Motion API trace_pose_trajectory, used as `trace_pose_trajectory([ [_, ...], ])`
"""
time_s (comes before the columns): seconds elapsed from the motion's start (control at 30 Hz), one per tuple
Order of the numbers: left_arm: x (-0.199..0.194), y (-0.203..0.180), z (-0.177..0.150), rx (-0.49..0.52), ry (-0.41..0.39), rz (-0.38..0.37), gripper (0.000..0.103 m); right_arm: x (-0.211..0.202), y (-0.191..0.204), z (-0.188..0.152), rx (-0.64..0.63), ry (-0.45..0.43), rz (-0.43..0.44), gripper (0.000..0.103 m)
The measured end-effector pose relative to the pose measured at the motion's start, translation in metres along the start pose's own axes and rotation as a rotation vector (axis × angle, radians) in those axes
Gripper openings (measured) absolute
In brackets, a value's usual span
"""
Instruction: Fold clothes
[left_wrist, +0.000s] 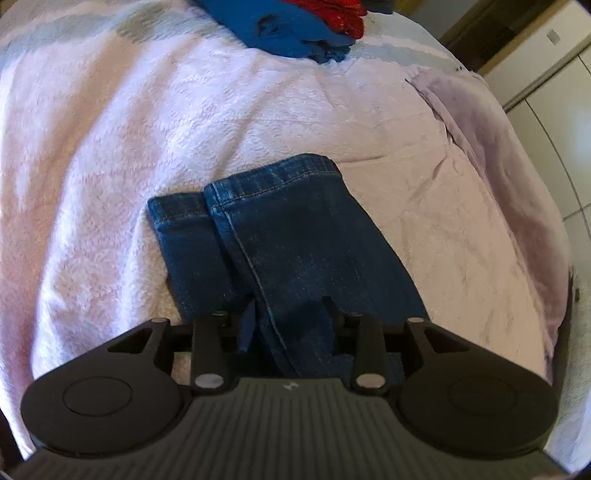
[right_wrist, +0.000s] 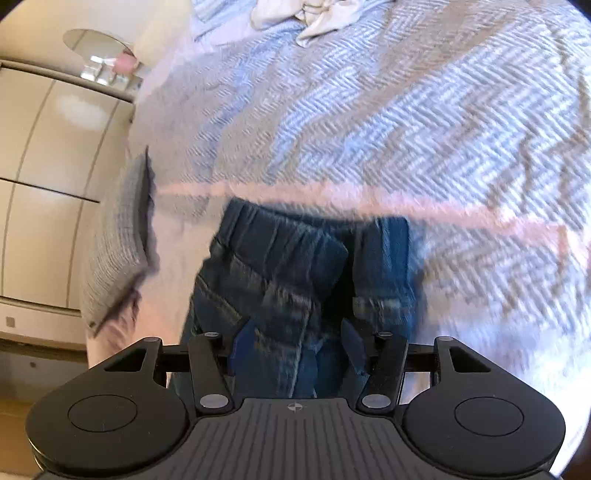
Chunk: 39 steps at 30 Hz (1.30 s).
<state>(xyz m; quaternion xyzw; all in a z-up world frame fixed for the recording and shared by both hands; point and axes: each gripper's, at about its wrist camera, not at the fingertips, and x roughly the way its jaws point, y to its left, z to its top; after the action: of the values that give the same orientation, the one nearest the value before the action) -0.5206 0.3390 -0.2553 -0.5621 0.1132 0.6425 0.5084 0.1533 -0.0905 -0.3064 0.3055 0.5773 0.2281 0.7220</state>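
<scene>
A pair of small dark blue jeans lies on the bed. In the left wrist view the two leg hems (left_wrist: 258, 206) point away from me, one leg stacked on the other. My left gripper (left_wrist: 288, 314) straddles the legs with its jaws apart around the denim. In the right wrist view the elastic waistband end (right_wrist: 295, 266) is bunched and lifted. My right gripper (right_wrist: 299, 339) has its fingers on either side of the denim, gripping the waist part.
A pink fleece blanket (left_wrist: 147, 129) covers the bed, with a herringbone blue-grey blanket (right_wrist: 406, 129) beyond. A blue garment (left_wrist: 280, 29) and a red one (left_wrist: 332, 14) lie at the far edge. Pale clothes (right_wrist: 314, 14) lie far off. The bed edge (right_wrist: 122, 240), cupboards and floor are nearby.
</scene>
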Motion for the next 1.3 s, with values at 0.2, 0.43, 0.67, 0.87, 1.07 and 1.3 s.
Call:
trace_pose_trajectory([
  [0.2, 0.001, 0.004, 0.005, 0.018, -0.005, 0.007, 0.000, 0.023, 0.018, 0.008, -0.147, 0.019, -0.061, 0.020],
  [0.43, -0.065, -0.019, 0.018, 0.244, -0.174, -0.188, 0.001, 0.005, 0.034, 0.019, -0.220, 0.043, -0.054, 0.018],
  [0.67, -0.020, 0.023, -0.018, 0.221, -0.041, 0.039, 0.001, 0.004, 0.022, 0.023, -0.198, 0.092, -0.113, 0.019],
  [0.87, -0.033, 0.007, -0.011, 0.263, -0.096, 0.007, 0.001, -0.002, 0.016, 0.026, -0.194, 0.111, -0.127, 0.019],
  [1.07, -0.041, 0.008, -0.018, 0.306, -0.112, 0.033, 0.002, -0.024, 0.021, 0.020, -0.244, 0.065, -0.085, 0.019],
  [1.3, -0.050, 0.008, -0.020, 0.305, -0.141, 0.026, 0.002, -0.022, 0.005, 0.018, -0.216, 0.069, -0.056, 0.019],
])
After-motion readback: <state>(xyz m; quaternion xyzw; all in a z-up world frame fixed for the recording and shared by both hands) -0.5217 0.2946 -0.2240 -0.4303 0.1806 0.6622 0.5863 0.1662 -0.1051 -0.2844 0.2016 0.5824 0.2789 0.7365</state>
